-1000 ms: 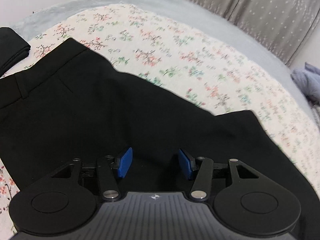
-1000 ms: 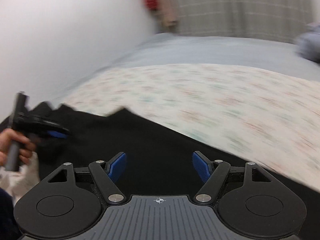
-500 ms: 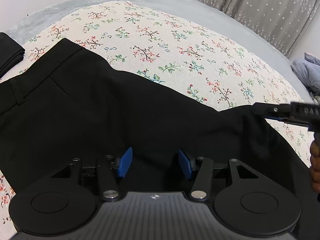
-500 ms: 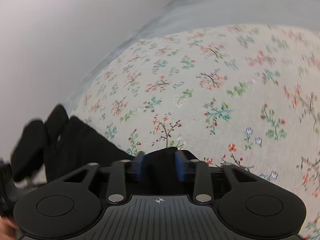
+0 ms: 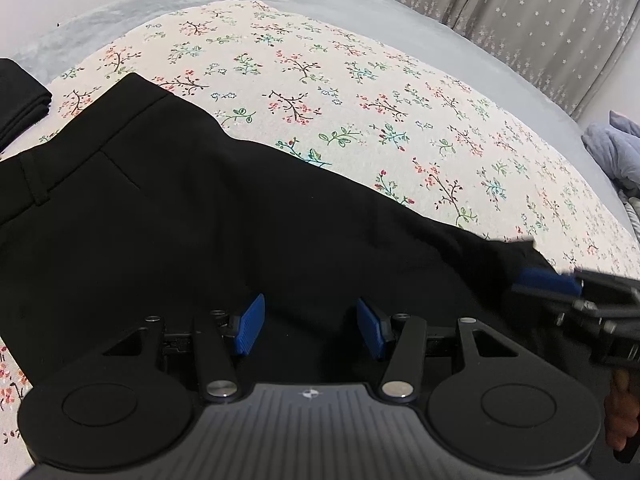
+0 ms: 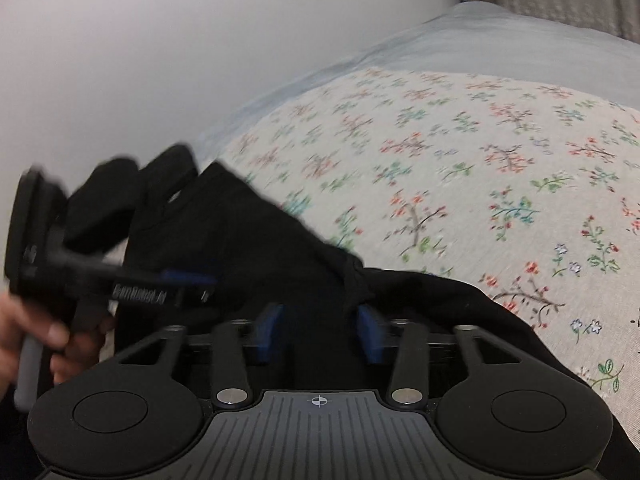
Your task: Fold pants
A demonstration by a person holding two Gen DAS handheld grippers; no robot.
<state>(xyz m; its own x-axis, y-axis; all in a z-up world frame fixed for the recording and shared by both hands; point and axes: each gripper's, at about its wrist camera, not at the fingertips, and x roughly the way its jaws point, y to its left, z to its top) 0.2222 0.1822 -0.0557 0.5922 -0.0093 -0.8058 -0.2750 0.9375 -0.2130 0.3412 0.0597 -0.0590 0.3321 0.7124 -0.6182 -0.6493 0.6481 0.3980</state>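
Black pants (image 5: 200,220) lie spread across a floral sheet (image 5: 360,80), waistband to the left. My left gripper (image 5: 310,326) stands open just over the middle of the pants, its blue pads apart with only flat cloth beneath. My right gripper (image 6: 319,330) is at the leg end of the pants (image 6: 260,260). Its jaws are opening, and a raised fold of black cloth (image 6: 354,284) lies between them by the right pad. In the left wrist view the right gripper (image 5: 548,282) shows at the right edge. The right wrist view shows the left gripper (image 6: 188,278) at the left, held by a hand (image 6: 48,336).
A second black garment (image 5: 20,100), folded, lies at the sheet's far left corner beyond the waistband. A grey-blue bedcover (image 5: 280,4) rims the sheet, with a white wall behind and starred curtains (image 5: 520,12) at the back. A blue-grey bundle of cloth (image 5: 616,152) lies at the right.
My right gripper came in over the leg end, shut on the hem half a second ago, and now stands apart again, swung to face the left gripper. The left gripper has kept still.
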